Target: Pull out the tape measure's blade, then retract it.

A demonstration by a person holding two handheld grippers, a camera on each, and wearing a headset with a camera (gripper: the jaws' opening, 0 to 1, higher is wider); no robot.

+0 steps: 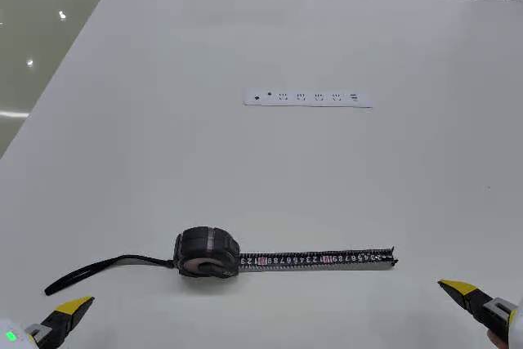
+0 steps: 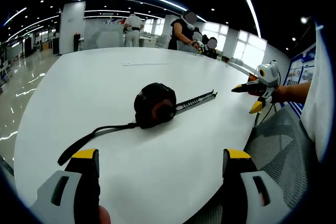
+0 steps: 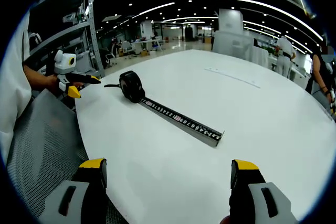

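Tape measure (image 1: 207, 252) lies near the table's (image 1: 327, 169) near edge, about midway along it, its dark round case on its side. The blade (image 1: 319, 258) is already drawn out some way, flat on the table and running toward the right edge. A wrist strap (image 1: 98, 271) trails off toward the left edge.

The case looks compact, hard and fairly dense, so it should sit firmly between the fingers if taken across its two flat faces. The blade is thin, springy metal. It will likely buckle if pushed and snap back once freed, so the end hook (image 1: 393, 256) is the sensible place to hold it. Since the blade stays out untouched, a lock is probably engaged.

The left gripper (image 2: 161, 154) has its fingers (image 2: 84, 156) spread wide and grasping nothing. The case lies ahead of them, between their lines but well apart. The right gripper (image 3: 168, 164) is likewise spread and empty, with the hook end ahead of it, nearer its right finger and not touching.
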